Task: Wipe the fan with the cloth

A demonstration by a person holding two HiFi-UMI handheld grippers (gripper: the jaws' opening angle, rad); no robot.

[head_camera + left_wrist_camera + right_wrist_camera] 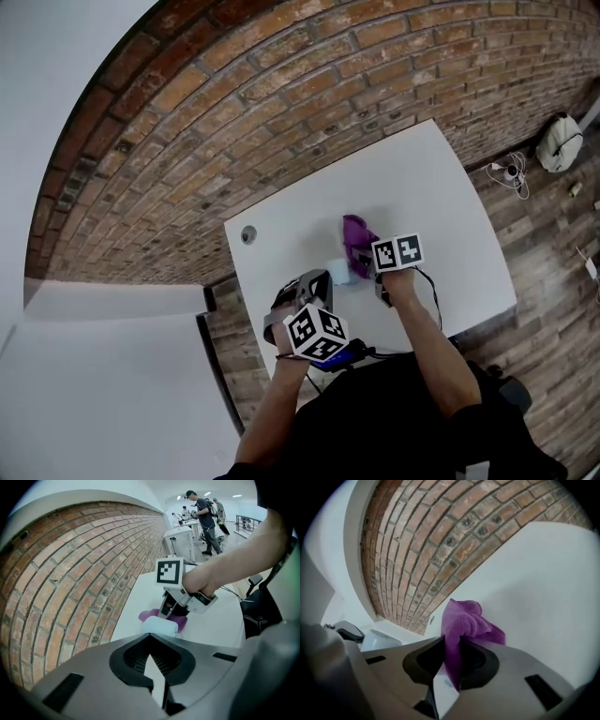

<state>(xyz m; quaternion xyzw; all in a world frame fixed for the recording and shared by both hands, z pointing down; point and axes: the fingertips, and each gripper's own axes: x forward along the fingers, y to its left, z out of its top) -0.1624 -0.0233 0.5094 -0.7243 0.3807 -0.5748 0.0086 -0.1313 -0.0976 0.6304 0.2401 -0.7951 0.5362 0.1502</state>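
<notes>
- The right gripper (367,258) sits just to the right of the fan (159,626). Its jaws are clamped on the cloth (464,623).
- The cloth sticks out past the jaw tips on the fan's far side, towards the brick wall (234,112). It is right up against the fan, but I cannot tell whether the two touch.
- The left gripper (309,286) hovers just on the person's side of the fan and points steeply down at it. Its jaws are pressed together with nothing between them.
- The fan stands on the white table (450,216), between the two grippers. The left gripper is on its near side, and the cloth and right gripper are on its far right.
- The cloth is bright purple and fuzzy, like a microfibre rag. It is bunched into soft folds, with one lobe standing up above the jaws and another drooping to the side.
- The fan is a small, pale white thing with rounded corners and a smooth top. From where it is seen its blades cannot be made out.
- By count there is one cloth, one fan, one table and two grippers, each with its own marker cube.
</notes>
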